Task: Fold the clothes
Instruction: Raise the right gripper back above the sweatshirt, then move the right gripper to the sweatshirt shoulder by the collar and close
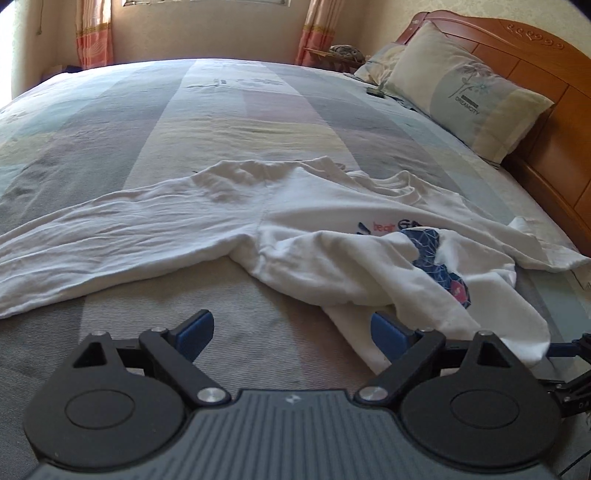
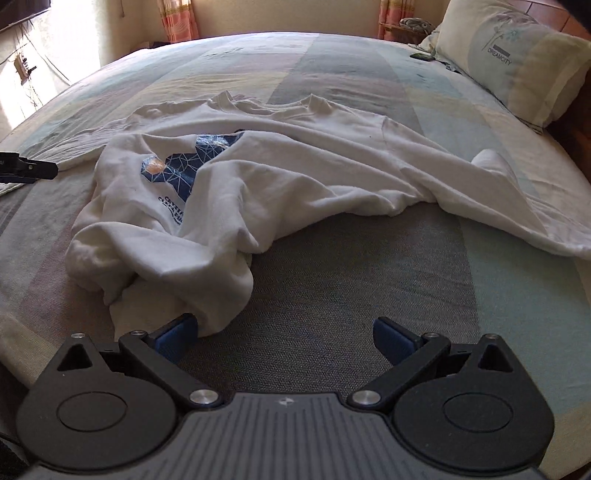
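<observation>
Where it lies crumpled across the near half of the bed, the white long-sleeved shirt has its neckline toward the far side, one sleeve stretched out flat to the left in the left wrist view and its lower body bunched into folds nearest the grippers, with a blue geometric print and some lettering showing among the creases. Just in front of that bunched hem, the left gripper stands with its jaws spread wide and released, nothing between them; the fabric edge lies just beside its right blue pad. Next to it, the right gripper likewise has its jaws fully apart and grasping nothing, the shirt's bunched hem just beside its left pad, whether touching cannot be told. Beneath the shirt, a bedcover of pastel patchwork blocks spreads out. Farther off, a pale pillow printed with a flower leans against the wooden headboard, and striped orange curtains hang at the far wall.
</observation>
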A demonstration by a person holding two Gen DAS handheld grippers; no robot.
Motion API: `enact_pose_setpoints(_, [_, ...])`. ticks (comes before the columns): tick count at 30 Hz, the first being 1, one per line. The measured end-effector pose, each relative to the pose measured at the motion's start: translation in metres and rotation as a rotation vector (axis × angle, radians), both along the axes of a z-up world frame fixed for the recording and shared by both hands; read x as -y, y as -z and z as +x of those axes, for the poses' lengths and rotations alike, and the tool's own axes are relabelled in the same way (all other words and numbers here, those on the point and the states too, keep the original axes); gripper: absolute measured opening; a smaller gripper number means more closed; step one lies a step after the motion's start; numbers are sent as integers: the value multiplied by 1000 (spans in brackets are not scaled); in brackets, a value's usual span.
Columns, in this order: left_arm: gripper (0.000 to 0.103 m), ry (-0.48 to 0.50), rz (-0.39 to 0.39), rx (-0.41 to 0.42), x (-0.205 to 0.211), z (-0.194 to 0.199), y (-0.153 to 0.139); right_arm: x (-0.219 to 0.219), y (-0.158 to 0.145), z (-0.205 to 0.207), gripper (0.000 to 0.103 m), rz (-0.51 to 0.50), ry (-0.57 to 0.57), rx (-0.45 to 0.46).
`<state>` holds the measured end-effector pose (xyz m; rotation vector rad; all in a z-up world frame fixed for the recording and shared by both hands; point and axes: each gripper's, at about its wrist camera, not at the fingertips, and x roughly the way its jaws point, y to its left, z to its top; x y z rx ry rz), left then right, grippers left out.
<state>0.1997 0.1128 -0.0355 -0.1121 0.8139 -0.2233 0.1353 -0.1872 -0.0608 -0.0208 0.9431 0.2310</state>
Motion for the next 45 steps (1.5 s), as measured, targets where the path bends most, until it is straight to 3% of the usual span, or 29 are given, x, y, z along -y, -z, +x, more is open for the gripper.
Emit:
enact_pose_setpoints(3, [92, 102, -30, 43, 41, 3, -13, 10, 10, -7, 103, 51, 10, 24])
enact_pose_setpoints(9, [92, 239, -91, 96, 104, 26, -20, 11, 17, -18, 103, -2, -13, 103])
enact_pose_setpoints(11, [92, 238, -102, 68, 112, 39, -7, 15, 15, -17, 103, 5, -12, 96])
enact_pose_setpoints(15, [91, 127, -80, -119, 108, 62, 34, 32, 2, -9, 103, 83, -56, 49])
enact_pose_setpoints(17, [92, 137, -97, -96, 103, 55, 37, 46, -12, 1, 103, 130, -99, 50])
enact_pose_setpoints(24, [92, 145, -115, -45, 96, 45, 16, 60, -74, 98, 101, 80, -312, 163])
enact_pose_setpoints(27, [92, 157, -134, -14, 92, 47, 8, 50, -82, 160, 93, 56, -391, 170])
enact_pose_setpoints(30, [92, 152, -159, -7, 88, 51, 7, 42, -75, 223, 82, 68, -442, 125])
enact_pose_setpoints(35, [92, 143, -195, -24, 82, 57, 17, 42, -42, 309, 81, 189, -490, 16])
enact_pose_setpoints(39, [92, 144, -221, -48, 79, 59, 27, 51, -3, 361, 82, 282, -493, -138])
enact_pose_setpoints(42, [92, 152, -229, -62, 79, 60, 34, 63, 11, 381, 97, 478, -532, -229])
enact_pose_setpoints(45, [92, 154, -228, -66, 79, 61, 38, 64, 19, 389, 99, 606, -574, -327])
